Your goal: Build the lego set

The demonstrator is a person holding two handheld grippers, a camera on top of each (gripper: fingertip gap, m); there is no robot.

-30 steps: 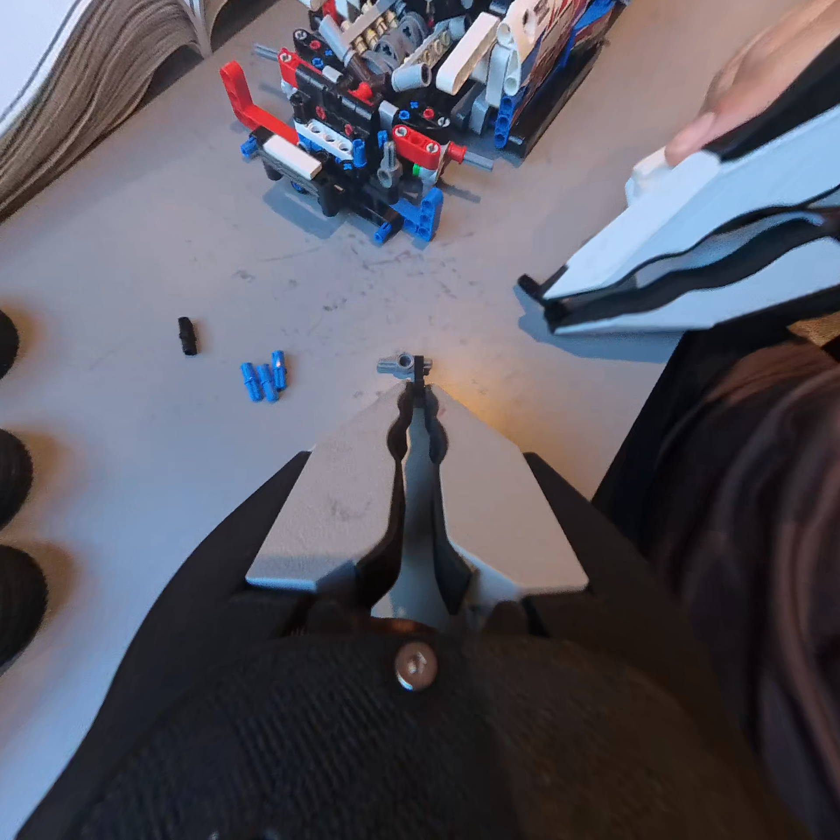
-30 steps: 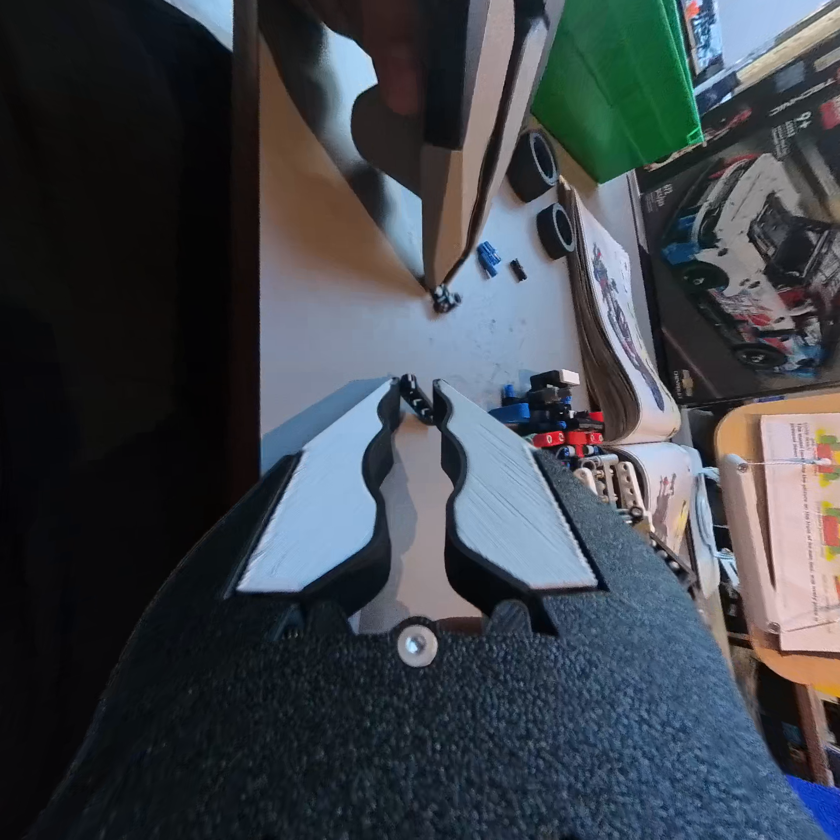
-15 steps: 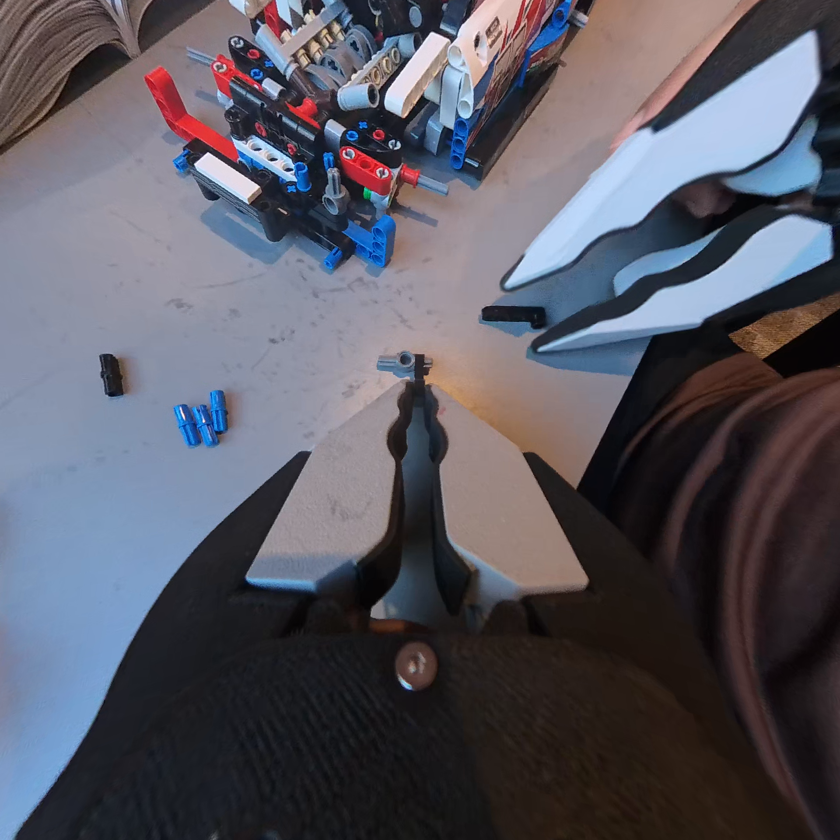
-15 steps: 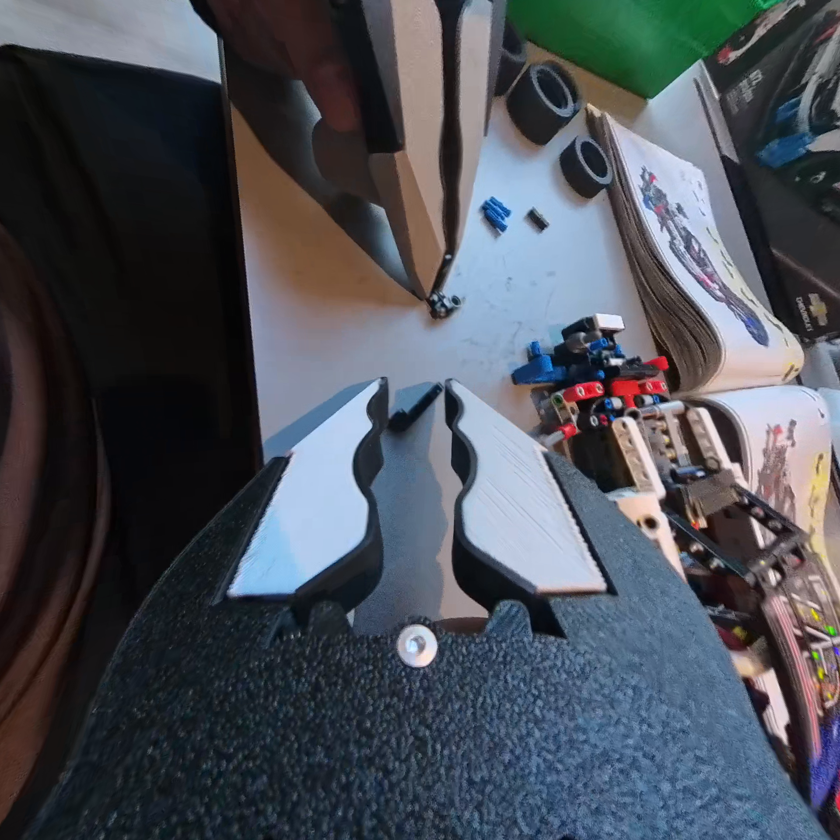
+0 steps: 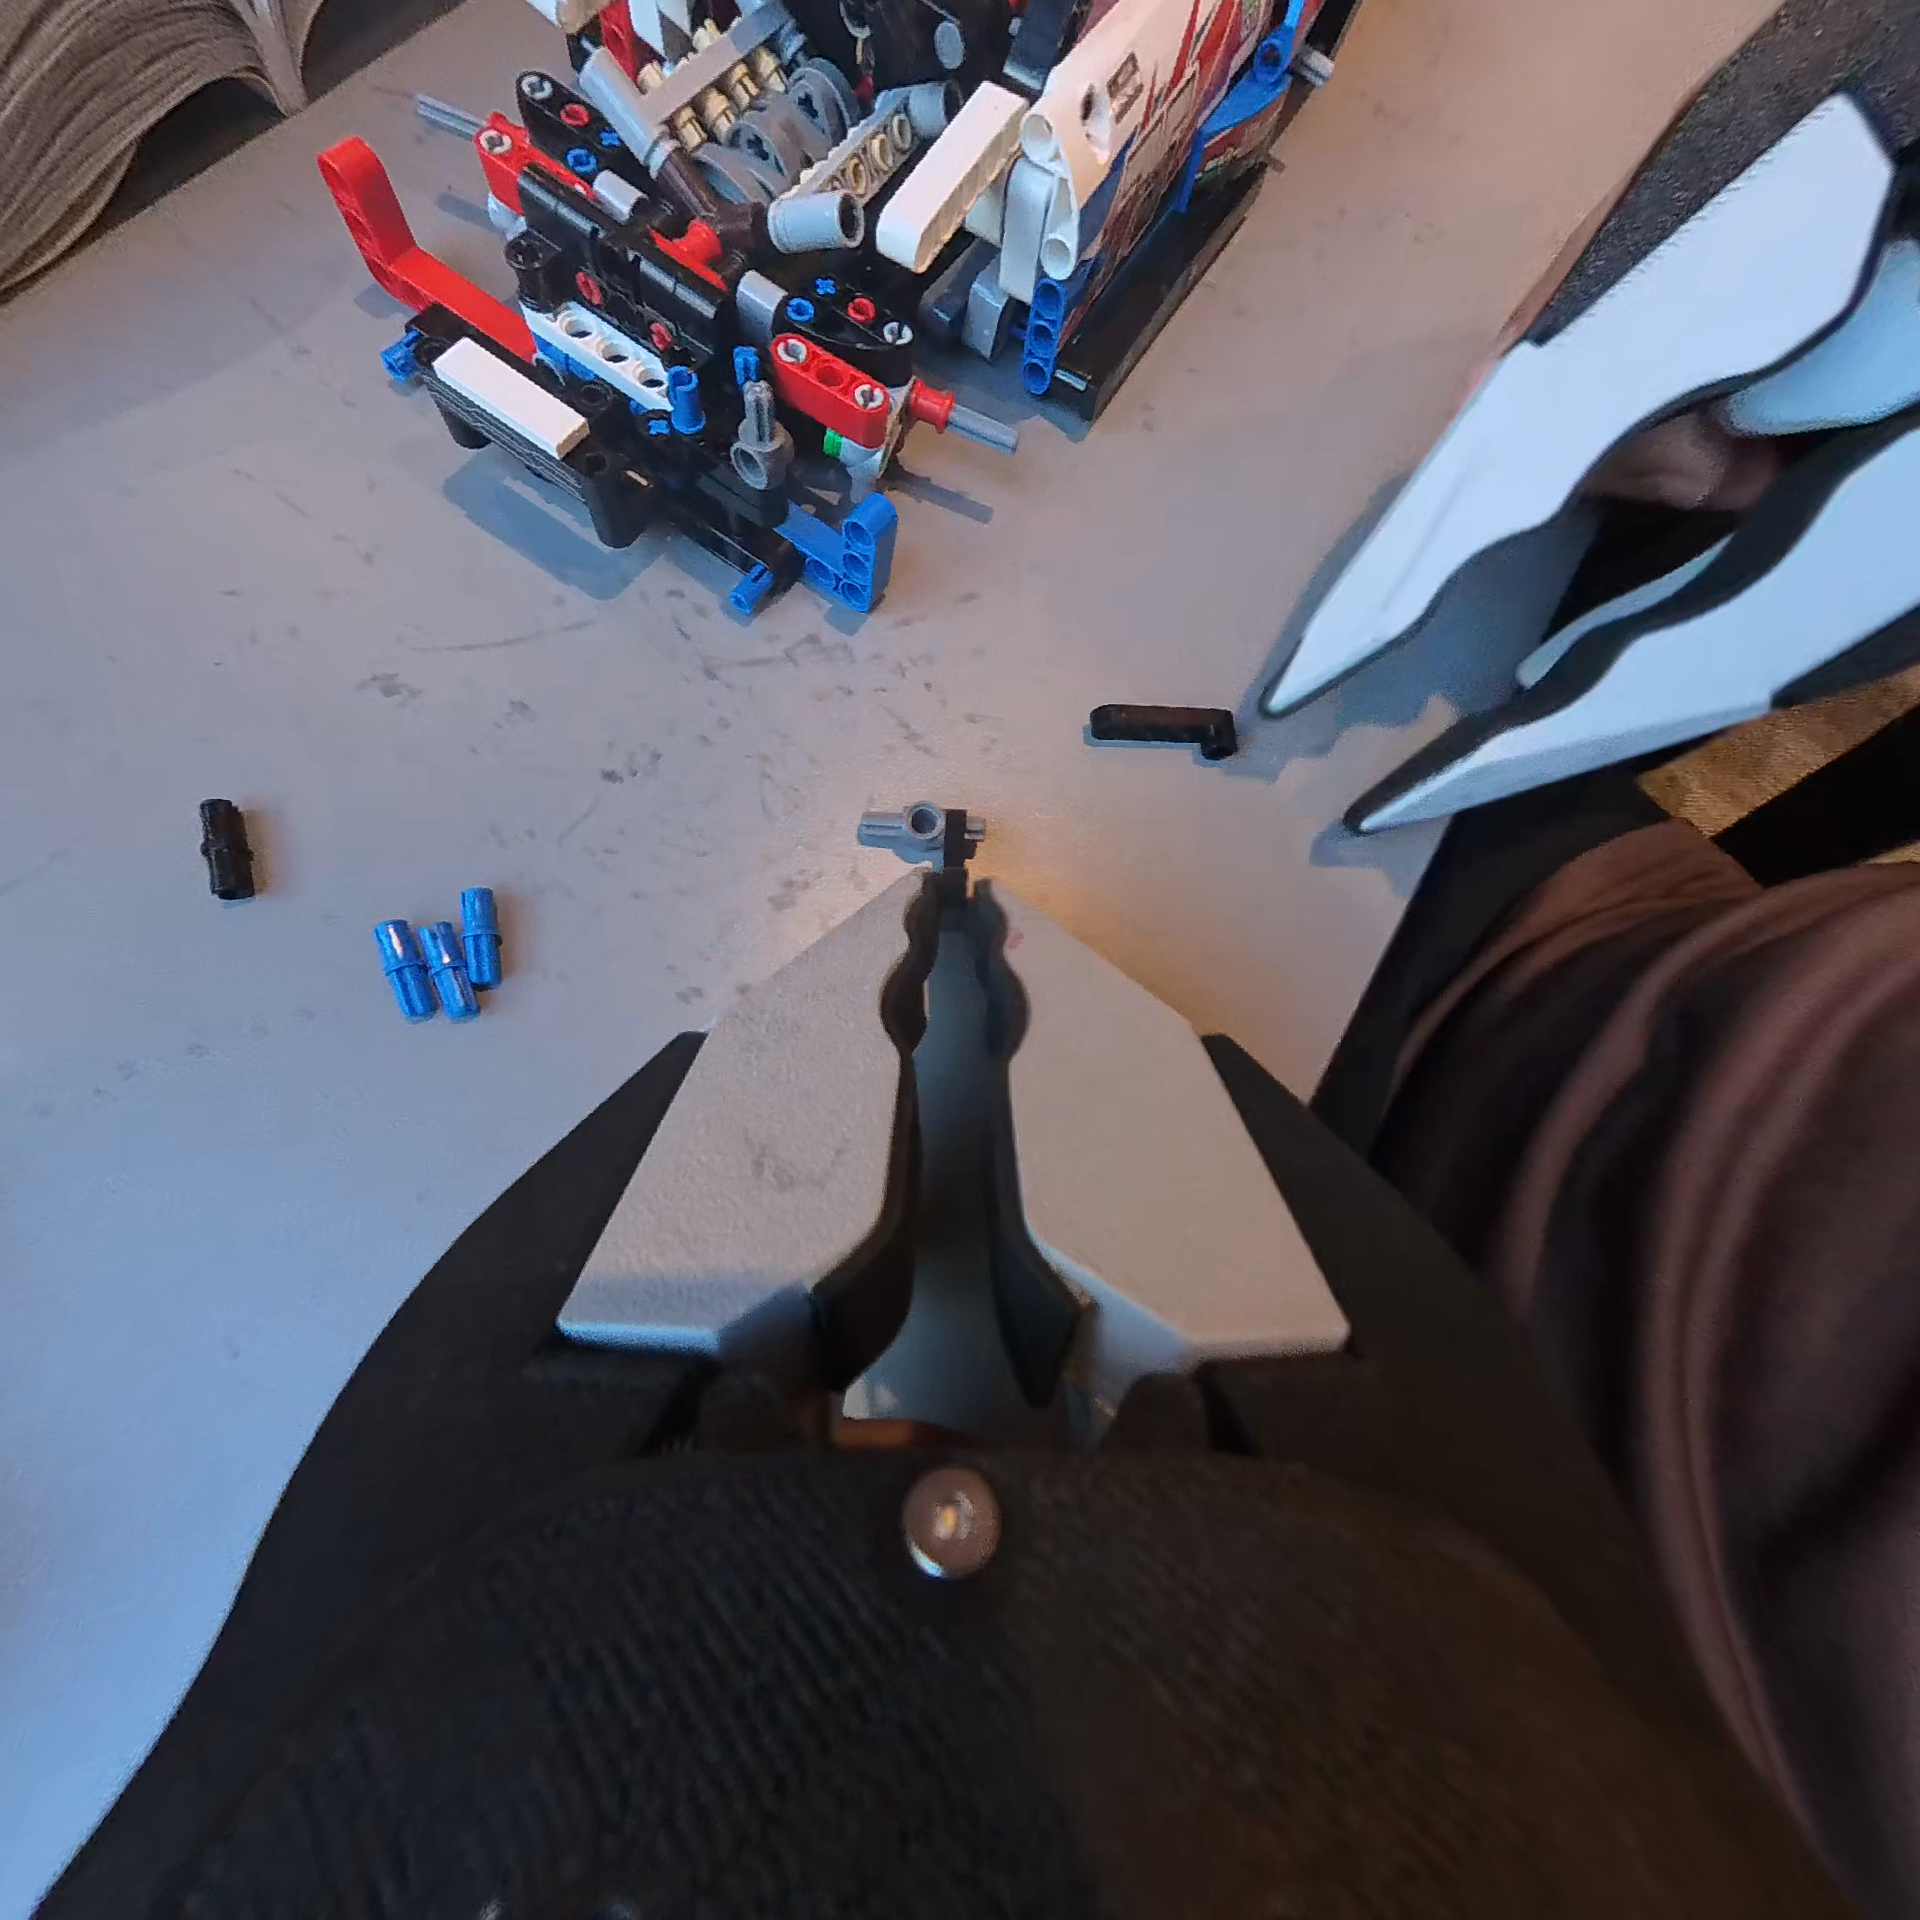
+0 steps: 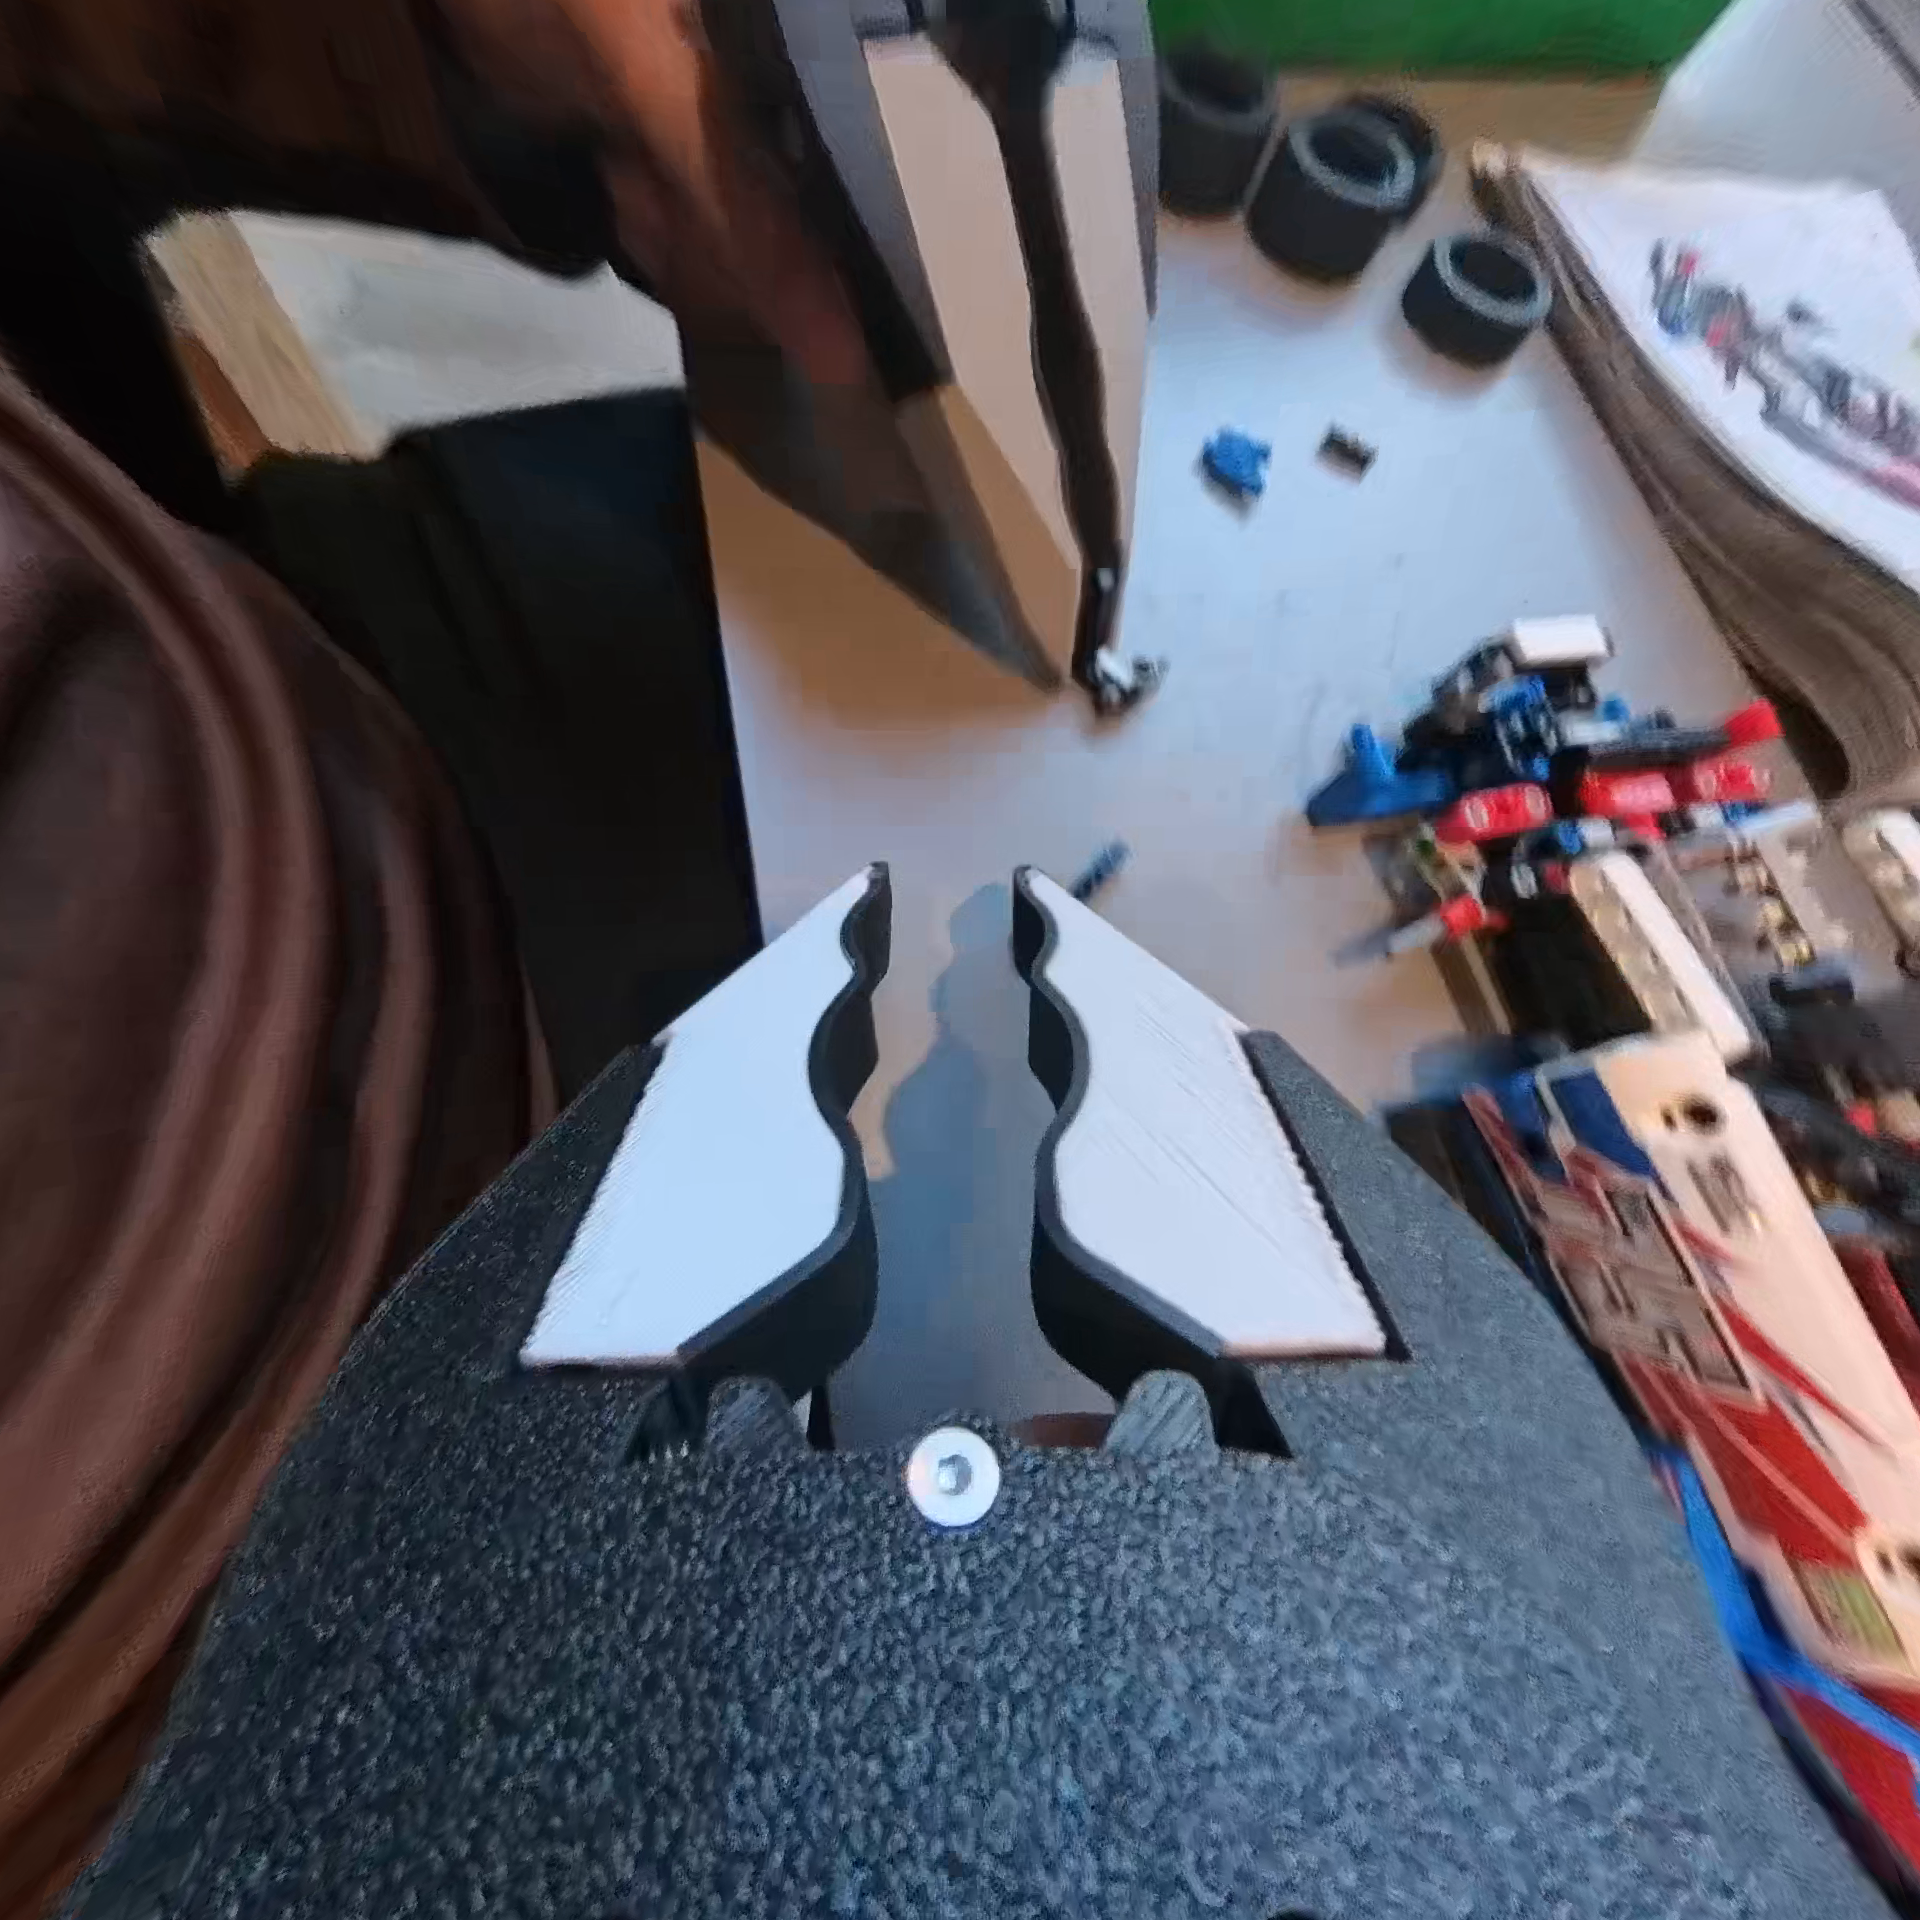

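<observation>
Biggest first: the part-built model [image 5: 790, 312] sits at the far side of the desk [image 5: 260, 644], well apart from both grippers. It's probably heavy-ish and stiff, but its pegs and axles stick out, so I'd take it by the solid black base, not the loose red arm.

Right gripper [image 6: 951, 883]: jaws released, nothing between them, hovering over the desk edge. A black bent beam [image 5: 1164, 724] lies flat just beside its tips. It looks light, rigid and slick, so pinch across the narrow width near the middle.

Left gripper [image 5: 948, 883]: jaws clenched on a small grey/black connector piece [image 5: 923, 826], held by its black stub w/ the grey end poking out. Tiny & hard, prob. twists easily. Keep the squeeze steady.

Three blue pins [image 5: 442, 954] and a black pin [image 5: 225, 847] lie loose to the left; they'll roll.
</observation>
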